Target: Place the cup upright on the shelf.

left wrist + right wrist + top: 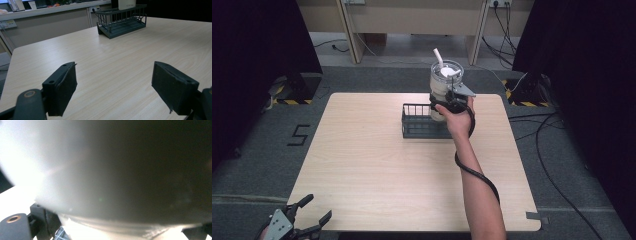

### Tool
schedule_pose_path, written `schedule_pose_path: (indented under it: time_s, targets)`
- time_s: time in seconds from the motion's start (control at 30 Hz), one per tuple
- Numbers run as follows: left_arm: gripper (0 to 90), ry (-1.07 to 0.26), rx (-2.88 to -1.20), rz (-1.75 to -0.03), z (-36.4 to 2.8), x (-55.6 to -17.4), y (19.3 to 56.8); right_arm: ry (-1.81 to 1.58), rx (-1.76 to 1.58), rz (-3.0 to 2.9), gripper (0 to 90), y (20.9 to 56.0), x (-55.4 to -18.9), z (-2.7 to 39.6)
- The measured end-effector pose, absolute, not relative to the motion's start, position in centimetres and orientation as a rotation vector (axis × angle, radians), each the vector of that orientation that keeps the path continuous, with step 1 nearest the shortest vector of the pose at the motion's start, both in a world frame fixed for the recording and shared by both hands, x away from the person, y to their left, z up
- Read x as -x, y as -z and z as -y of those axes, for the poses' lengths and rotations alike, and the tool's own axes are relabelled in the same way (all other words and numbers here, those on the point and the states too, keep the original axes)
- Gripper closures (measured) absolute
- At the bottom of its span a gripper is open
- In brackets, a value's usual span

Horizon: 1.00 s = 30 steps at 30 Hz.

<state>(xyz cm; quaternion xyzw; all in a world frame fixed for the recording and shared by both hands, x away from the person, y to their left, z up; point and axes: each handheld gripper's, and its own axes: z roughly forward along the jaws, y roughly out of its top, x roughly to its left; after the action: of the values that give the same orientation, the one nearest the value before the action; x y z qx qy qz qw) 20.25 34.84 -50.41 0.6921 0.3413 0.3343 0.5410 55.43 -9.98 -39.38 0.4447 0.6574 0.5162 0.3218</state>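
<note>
The only writing I could find was a line of small grey lettering on the white cup (127,4) as it showed in the left gripper view, too small and cut off at the top edge to read; the black mark on the floor (298,134) left of the table looked like a figure 5 or a letter S, and I could not say which. The cup, white-bodied with a clear lid and a white straw (438,56) slanting out of it, stood upright over the right end of the dark wire rack (413,120) near the far edge of the wooden table (372,170); whether its base rested in the rack or hung just above it was hidden by the hand. The right gripper (443,102) was clamped around the cup's lower body, the person's hand wrapped behind it and the cable looping down the forearm. In the right gripper view the cup's side (100,170) was a pale blur shading to dark, so close that nothing on it could be made out, with just a corner of one jaw at the lower left. The left gripper (314,209) sat off the table's near left corner, partly cut off by the picture's edge, its jaws wide apart and holding nothing.
</note>
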Motion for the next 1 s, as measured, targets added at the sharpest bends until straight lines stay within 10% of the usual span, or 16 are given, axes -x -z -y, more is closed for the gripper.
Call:
schedule_pose_path:
  time_s: [1.0]
  targets:
    - [19.6, -0.797, -1.652, -0.801, -34.9, -20.1, 50.4, -1.343, -1.161, -1.733, 9.5, 44.2, -55.7, 9.3]
